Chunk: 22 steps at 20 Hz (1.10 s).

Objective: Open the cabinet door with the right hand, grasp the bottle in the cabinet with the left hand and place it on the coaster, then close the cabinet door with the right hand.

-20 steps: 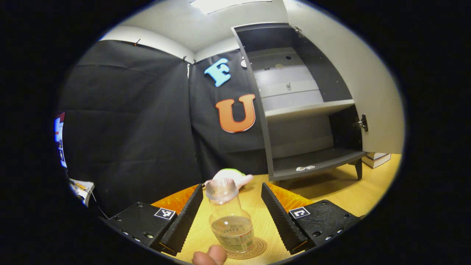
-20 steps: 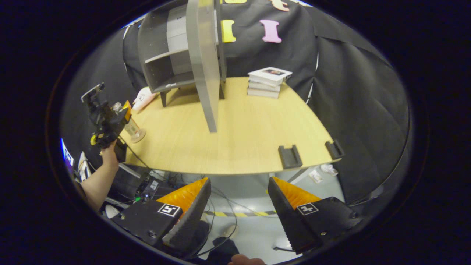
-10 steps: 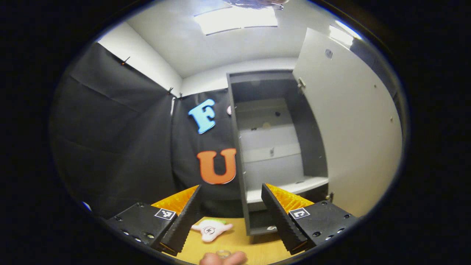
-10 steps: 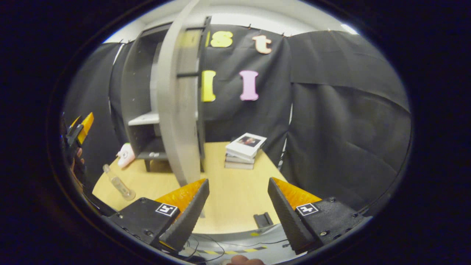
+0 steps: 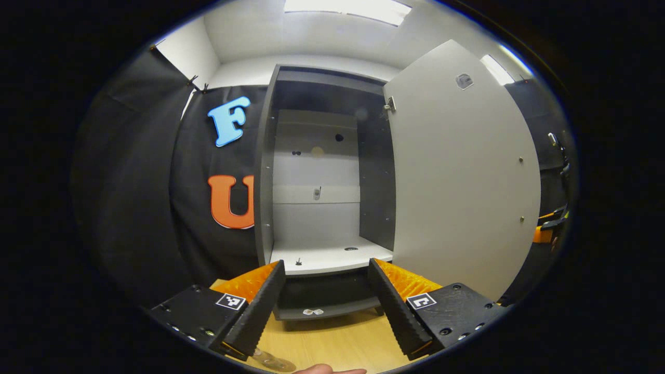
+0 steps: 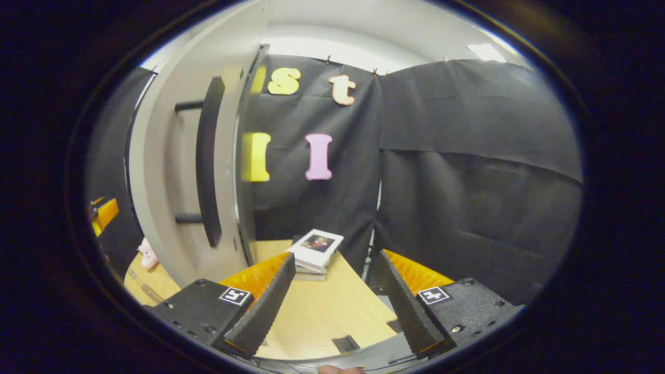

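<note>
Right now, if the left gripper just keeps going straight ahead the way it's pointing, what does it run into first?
Probably the open cabinet: the left gripper, jaws apart and empty, aims at its shelf edge. Depth is unclear.

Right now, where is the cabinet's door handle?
In the right gripper view, the dark bar handle runs upright on the open cabinet door, left of the stacked books.

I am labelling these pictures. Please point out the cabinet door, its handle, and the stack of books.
cabinet door (image 5: pixel 457 176), left gripper view: its pale inner face.
handle (image 6: pixel 207 161), right gripper view: middle of the dark bar.
stack of books (image 6: pixel 317 244), right gripper view: top cover.
</note>
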Tool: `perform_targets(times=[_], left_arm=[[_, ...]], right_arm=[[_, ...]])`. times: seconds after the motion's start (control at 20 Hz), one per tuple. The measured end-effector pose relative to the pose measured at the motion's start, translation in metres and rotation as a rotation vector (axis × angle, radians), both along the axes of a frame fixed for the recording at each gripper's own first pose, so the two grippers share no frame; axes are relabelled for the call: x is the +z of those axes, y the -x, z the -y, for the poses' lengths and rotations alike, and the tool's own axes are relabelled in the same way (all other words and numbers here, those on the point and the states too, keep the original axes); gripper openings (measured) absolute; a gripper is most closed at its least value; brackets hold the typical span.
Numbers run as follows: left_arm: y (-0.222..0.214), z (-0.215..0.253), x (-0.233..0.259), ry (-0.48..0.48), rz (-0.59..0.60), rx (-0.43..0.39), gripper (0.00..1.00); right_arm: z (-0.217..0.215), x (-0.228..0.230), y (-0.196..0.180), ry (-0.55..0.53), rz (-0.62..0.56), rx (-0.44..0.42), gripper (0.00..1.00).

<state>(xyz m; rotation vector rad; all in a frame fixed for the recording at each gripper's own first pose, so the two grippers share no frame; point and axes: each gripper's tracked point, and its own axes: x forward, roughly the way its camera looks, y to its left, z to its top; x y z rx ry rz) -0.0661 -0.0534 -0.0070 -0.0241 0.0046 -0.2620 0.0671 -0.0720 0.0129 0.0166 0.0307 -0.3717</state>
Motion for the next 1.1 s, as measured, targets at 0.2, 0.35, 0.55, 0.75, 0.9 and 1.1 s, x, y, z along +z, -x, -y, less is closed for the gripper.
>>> perform_targets(times=[0.2, 0.35, 0.55, 0.75, 0.9, 1.1], left_arm=[[0.001, 0.028, 0.01, 0.0, -0.077, -0.045, 0.95], [-0.005, 0.026, 0.012, -0.049, -0.03, -0.008, 0.95], [-0.02, 0.015, 0.01, -0.06, -0.035, 0.039, 0.95], [-0.022, -0.012, 0.011, -0.069, -0.027, 0.109, 0.95], [-0.015, -0.034, 0.003, -0.07, -0.04, 0.155, 0.95], [-0.01, -0.064, -0.004, -0.068, -0.055, 0.227, 0.95]], right_arm=[[-0.016, 0.018, -0.018, 0.133, 0.045, 0.11, 0.92], [-0.055, 0.025, -0.028, 0.24, 0.07, 0.23, 0.84], [-0.106, 0.043, -0.034, 0.311, 0.158, 0.3, 0.84], [-0.146, 0.045, -0.052, 0.277, 0.191, 0.401, 0.84], [-0.158, 0.043, -0.07, 0.25, 0.193, 0.464, 0.84], [-0.176, 0.046, -0.081, 0.23, 0.186, 0.522, 0.84]])
